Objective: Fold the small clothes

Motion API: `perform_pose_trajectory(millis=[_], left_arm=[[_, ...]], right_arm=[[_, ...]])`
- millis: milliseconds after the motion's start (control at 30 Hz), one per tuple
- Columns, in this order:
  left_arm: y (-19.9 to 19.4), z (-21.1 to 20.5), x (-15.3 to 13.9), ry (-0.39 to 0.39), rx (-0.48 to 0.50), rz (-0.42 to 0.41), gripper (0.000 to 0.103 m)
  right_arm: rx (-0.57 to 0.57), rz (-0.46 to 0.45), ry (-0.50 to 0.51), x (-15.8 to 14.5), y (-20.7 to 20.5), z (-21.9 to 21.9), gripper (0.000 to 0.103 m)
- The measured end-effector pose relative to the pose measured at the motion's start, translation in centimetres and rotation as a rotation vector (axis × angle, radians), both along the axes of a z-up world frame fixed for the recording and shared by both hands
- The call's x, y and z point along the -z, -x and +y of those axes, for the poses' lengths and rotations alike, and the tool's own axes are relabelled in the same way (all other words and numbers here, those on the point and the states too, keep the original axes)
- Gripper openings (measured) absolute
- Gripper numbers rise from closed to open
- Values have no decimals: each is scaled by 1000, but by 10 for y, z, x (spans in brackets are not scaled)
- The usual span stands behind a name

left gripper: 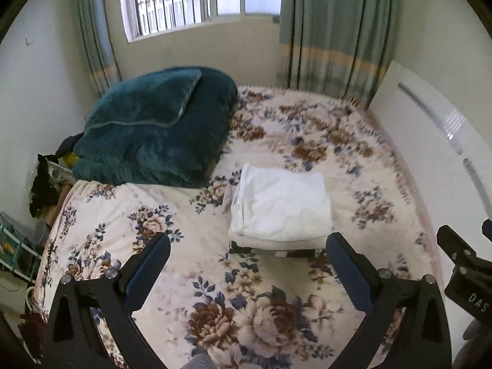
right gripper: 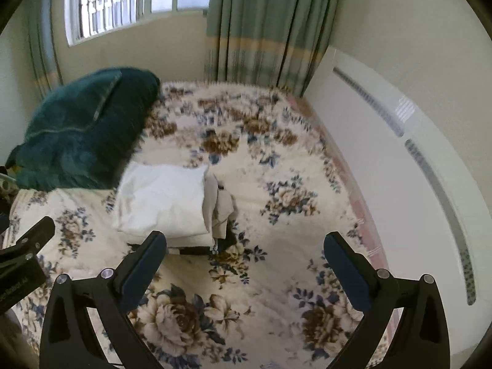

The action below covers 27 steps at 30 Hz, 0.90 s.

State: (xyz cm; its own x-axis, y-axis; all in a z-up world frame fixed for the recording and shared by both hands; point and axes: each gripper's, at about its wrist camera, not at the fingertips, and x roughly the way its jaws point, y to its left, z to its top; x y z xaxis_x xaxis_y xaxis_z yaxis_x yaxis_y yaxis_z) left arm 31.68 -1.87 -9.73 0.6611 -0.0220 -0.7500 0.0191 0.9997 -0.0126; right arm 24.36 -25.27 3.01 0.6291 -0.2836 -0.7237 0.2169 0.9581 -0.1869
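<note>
Bedding comes first: the floral bedspread (left gripper: 184,301) covers the whole bed and serves as the broad, soft work surface, reaching to the curtains (left gripper: 335,27) under the window. On its far left corner sits the bulky teal blanket (left gripper: 153,129), folded and pushed back, probably to keep the middle free. Nearer, at the centre of the spread, lies the stack of folded clothes (left gripper: 281,206), a white piece on top with darker and beige layers peeking out underneath (right gripper: 220,212), squared up as if the folding is finished or nearly so. Both tools hang above the spread, short of the pile: the left gripper (left gripper: 247,264) and the right gripper (right gripper: 244,261) each have fingers spread wide with nothing between them
</note>
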Motion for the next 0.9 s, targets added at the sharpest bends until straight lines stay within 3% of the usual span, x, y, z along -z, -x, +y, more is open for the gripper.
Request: perform_pose_trajectory(millis=[133,333,600,900], left_arm=[[38,0,-40,12,1,-45,103],[85,-3,-75,0,4,-92,103],[126,-9,-97,4,7,-122,103],[147,-9,-112,11,-10,-155,103]], right_arm=[[-26,-70,13,-47,50,12,103],[-53,-149,1,-99,108,21,103],[-66,-203,-25,-134,159,18,103],[-87,-220,-31,-150,180,13,103]])
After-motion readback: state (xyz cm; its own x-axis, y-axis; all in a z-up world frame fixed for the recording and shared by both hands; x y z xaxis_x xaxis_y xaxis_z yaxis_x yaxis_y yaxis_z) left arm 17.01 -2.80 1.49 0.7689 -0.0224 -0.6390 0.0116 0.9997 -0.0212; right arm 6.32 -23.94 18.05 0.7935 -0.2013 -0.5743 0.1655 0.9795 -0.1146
